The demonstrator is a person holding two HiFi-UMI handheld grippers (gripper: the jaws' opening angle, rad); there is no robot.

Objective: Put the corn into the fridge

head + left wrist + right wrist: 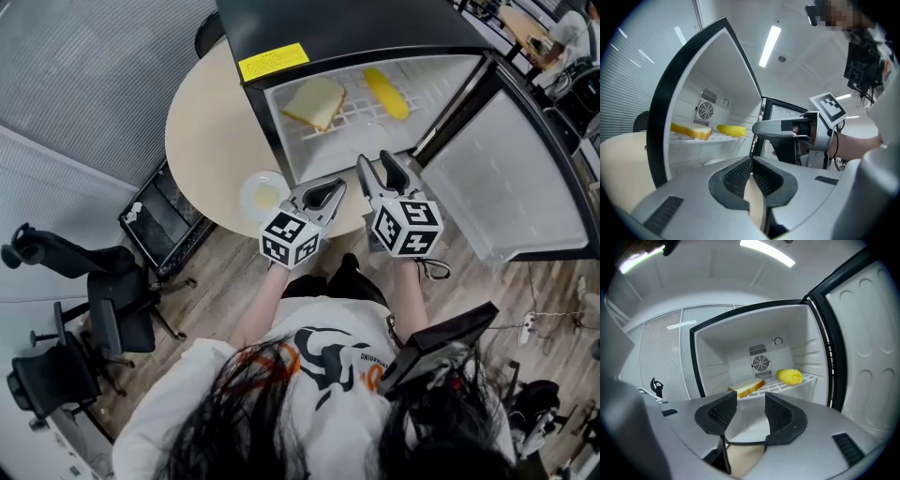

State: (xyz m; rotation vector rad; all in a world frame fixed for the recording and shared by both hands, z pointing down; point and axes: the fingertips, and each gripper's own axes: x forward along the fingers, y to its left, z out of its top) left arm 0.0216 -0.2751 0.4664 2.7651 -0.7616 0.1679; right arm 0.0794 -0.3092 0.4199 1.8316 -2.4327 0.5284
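Your left tongs [751,159] are clenched, the black pads meeting at their tips with nothing between them. They sit just outside the fridge [347,28], at the open front, on the side away from its door [506,178]. Your right tongs [750,397] are released, the pads standing apart with only air between them. They point into the fridge's open mouth, closer to the door side, and grasp nothing. From the head view the two tongs lie side by side at the fridge's front edge, the left [333,187] just beside the right [373,161].

The corn [789,376] lies on the white wire shelf [352,112] inside the fridge, toward the door side and near the back wall. A slice of bread [746,388] lies on the same shelf, on the side away from the door, apart from the corn. A round fan grille [761,363] is set in the fridge's back wall, above the shelf.

The fridge stands on a round, pale counter [202,122], with its door swung wide open. A small white dish [263,195] rests on the counter just outside the fridge's front corner, beside your left tongs.
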